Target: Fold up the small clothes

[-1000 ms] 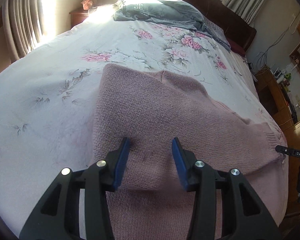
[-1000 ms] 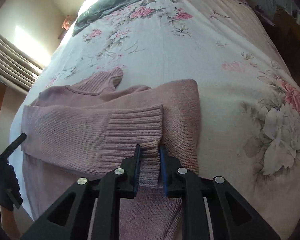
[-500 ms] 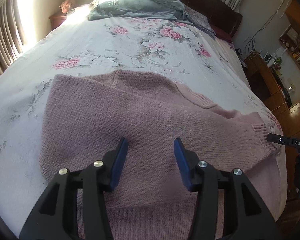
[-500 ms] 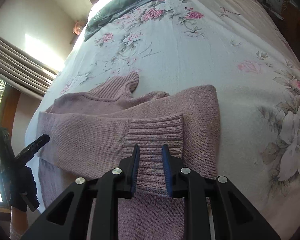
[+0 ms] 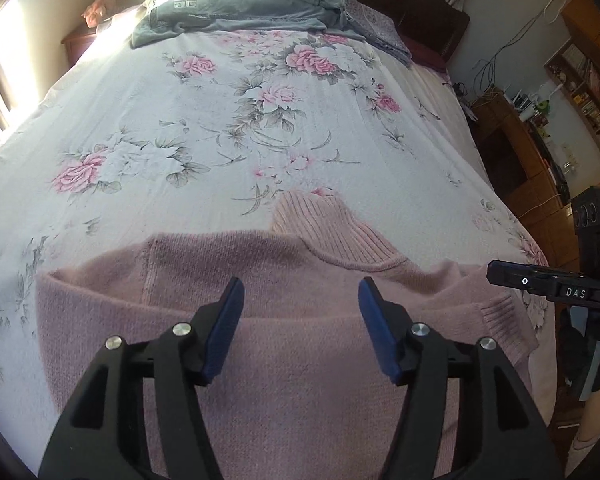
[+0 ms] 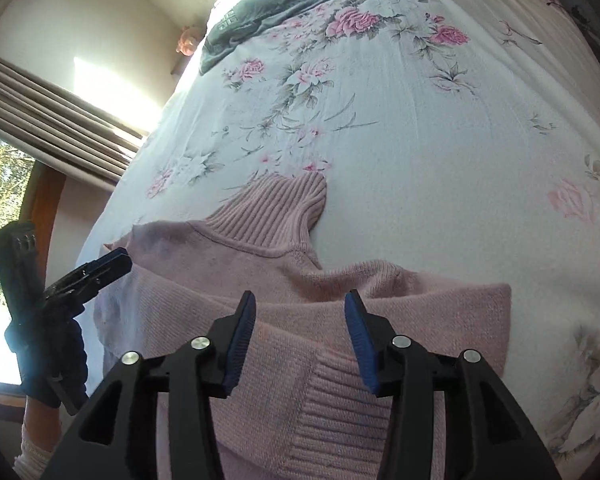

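our right gripper (image 6: 300,330) has let go of the cuff (image 6: 340,404); both claws, left gripper (image 5: 300,320) too, hang released. sleeves lie folded across the pink sweater (image 5: 280,380); body fold remains.

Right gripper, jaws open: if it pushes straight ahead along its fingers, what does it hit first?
Most likely the pink sweater: the right gripper points at its folded-over sleeve, with the ribbed collar farther along. Depth is unclear, so it may skim above the knit.
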The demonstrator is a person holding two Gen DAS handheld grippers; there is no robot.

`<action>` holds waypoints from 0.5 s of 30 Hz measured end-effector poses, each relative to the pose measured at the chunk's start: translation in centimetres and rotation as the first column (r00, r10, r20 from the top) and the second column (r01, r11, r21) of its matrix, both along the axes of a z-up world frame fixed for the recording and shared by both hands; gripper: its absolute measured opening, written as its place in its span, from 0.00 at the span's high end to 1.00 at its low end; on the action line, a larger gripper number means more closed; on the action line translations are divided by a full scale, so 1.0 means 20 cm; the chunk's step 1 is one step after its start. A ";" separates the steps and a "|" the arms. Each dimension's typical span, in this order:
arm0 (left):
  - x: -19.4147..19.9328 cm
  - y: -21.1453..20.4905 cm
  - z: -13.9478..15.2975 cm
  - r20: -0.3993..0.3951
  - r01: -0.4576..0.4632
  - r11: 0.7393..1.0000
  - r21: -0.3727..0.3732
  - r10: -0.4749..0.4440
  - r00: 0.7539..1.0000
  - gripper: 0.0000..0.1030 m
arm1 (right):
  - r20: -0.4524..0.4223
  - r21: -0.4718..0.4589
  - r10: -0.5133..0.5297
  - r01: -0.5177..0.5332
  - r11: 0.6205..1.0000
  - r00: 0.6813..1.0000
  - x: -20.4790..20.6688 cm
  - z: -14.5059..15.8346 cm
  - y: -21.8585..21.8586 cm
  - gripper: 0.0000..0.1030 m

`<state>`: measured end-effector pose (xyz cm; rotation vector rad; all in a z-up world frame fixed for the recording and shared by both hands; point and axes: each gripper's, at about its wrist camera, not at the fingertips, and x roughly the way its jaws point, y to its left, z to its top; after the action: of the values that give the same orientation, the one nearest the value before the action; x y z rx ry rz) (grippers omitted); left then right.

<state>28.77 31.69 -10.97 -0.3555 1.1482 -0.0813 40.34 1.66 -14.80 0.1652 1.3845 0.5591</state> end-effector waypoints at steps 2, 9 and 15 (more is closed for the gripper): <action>0.16 -0.02 -0.08 -0.058 -0.009 1.000 -0.024 0.008 0.998 0.43 | -0.044 0.000 -0.016 0.016 1.000 0.999 0.13 -0.11 0.07 0.54; 0.52 -0.08 -0.41 -0.216 0.022 1.000 0.009 -0.020 0.976 0.43 | -0.163 -0.052 0.004 -0.013 0.999 0.987 0.41 -0.49 0.27 0.53; 0.61 -0.09 -0.59 -0.301 0.061 0.996 -0.062 -0.077 0.950 0.42 | -0.220 -0.059 0.022 -0.036 0.998 0.975 0.48 -0.65 0.35 0.48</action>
<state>41.01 29.97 -22.73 -0.3830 1.4658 -0.1212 50.03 8.66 -27.90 0.1597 1.6198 0.5322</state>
